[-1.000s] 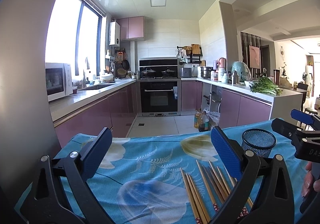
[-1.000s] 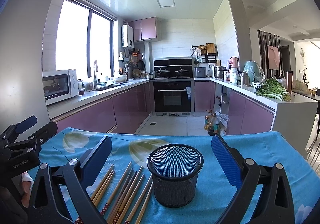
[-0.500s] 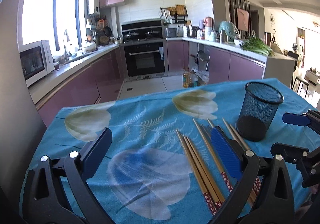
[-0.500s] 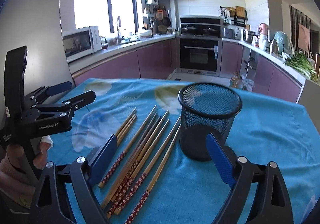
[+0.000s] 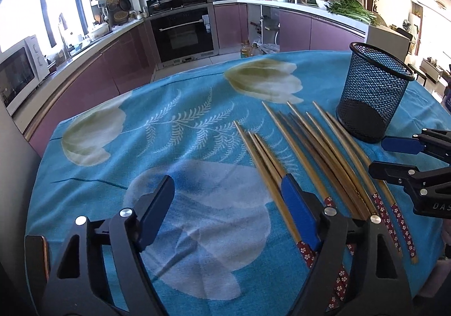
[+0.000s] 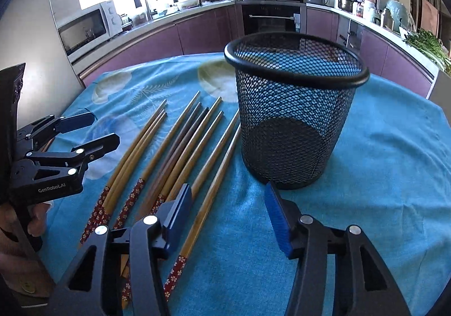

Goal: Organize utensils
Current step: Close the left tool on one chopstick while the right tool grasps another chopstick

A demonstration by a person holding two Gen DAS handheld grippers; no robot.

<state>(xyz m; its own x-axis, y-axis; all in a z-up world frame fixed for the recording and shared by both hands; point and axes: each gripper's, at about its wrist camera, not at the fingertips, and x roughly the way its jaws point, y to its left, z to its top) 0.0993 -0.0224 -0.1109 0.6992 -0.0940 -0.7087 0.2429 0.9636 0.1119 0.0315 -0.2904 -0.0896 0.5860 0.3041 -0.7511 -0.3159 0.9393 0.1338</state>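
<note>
chopsticks (image 6: 180, 146) lie in a loose row on the blue flowered tablecloth (image 5: 197, 129), just left of the black mesh cup (image 6: 293, 115), tips toward the kitchen. compared with half a second ago, both cameras are lower and closer to the cloth, and the cup looks bigger in the right view. the right gripper (image 6: 228, 214) has its fingers spread but narrower than before, one blue pad over the chopsticks, the other just before the cup, holding nothing. the left gripper (image 5: 228, 208) is also spread wide and empty, its right pad above the leftmost chopsticks. behind stand purple cabinets (image 5: 307, 31), a black oven (image 5: 183, 33) and a microwave (image 6: 87, 28).
</note>
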